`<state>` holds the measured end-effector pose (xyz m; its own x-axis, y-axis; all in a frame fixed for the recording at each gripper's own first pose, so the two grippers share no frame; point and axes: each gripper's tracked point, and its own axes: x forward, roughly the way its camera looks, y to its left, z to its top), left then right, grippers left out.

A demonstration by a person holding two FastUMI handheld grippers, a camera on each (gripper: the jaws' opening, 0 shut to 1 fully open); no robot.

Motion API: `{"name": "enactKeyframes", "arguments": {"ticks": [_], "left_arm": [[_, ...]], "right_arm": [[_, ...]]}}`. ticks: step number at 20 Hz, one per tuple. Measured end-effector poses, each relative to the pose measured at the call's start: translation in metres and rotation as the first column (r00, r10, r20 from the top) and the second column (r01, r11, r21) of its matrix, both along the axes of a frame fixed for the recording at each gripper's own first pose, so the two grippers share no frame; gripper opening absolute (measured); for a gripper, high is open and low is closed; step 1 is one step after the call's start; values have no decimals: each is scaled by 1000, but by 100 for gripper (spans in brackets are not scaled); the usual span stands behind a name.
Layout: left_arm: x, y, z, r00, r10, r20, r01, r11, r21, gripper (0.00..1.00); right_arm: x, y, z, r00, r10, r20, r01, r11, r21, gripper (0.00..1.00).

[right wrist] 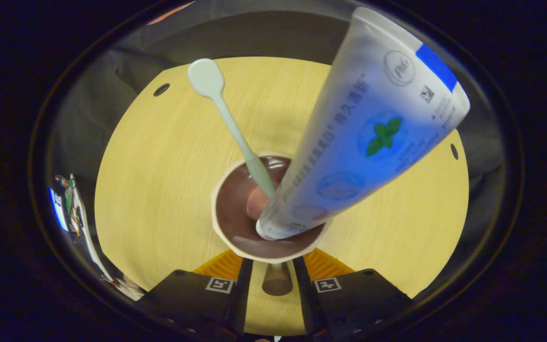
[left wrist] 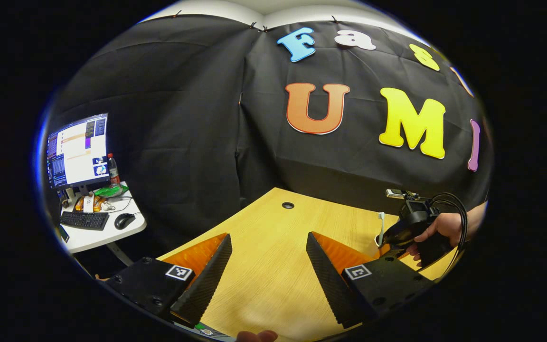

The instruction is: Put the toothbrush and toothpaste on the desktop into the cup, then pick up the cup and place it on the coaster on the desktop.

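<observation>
— Where's everything now?

— The toothbrush (right wrist: 228,118) and toothpaste tube (right wrist: 368,128) both stand in the cup (right wrist: 235,247). My right tool (right wrist: 273,285) is pinched on the cup's handle (right wrist: 277,280) and has it; my left tool (left wrist: 268,270) hangs wide open, empty, over the bench (left wrist: 273,223).

— And the carry?

— Keep the cup level, I'd say; that leaning tube could tip it. I can't spot the coaster.

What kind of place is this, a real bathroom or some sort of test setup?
Most likely a recording booth in an office or lab, not a bathroom. A black cloth wall backs a bare wooden desk, and a side table holds a monitor, keyboard and mouse.
</observation>
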<state>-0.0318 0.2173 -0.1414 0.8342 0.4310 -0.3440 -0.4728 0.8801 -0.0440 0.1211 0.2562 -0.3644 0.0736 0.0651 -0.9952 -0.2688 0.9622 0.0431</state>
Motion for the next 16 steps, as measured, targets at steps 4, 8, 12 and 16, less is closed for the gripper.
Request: {"name": "enactKeyframes", "arguments": {"ticks": [4,8,12,16], "left_arm": [[8,-9,4,999,-42,6,42,999,3,100],[15,-21,2,996,-92,-3,92,996,-1,100],[21,-31,10,989,-145,2,145,989,32,99],[29,-56,16,979,-206,11,206,978,28,100]], "right_arm": [[-4,-5,3,999,-39,-4,39,999,13,53],[-12,-11,10,997,-80,-2,80,996,29,57],[-26,-23,24,992,-122,13,121,991,54,57],[-47,-40,49,986,-158,46,154,985,82,57]]}}
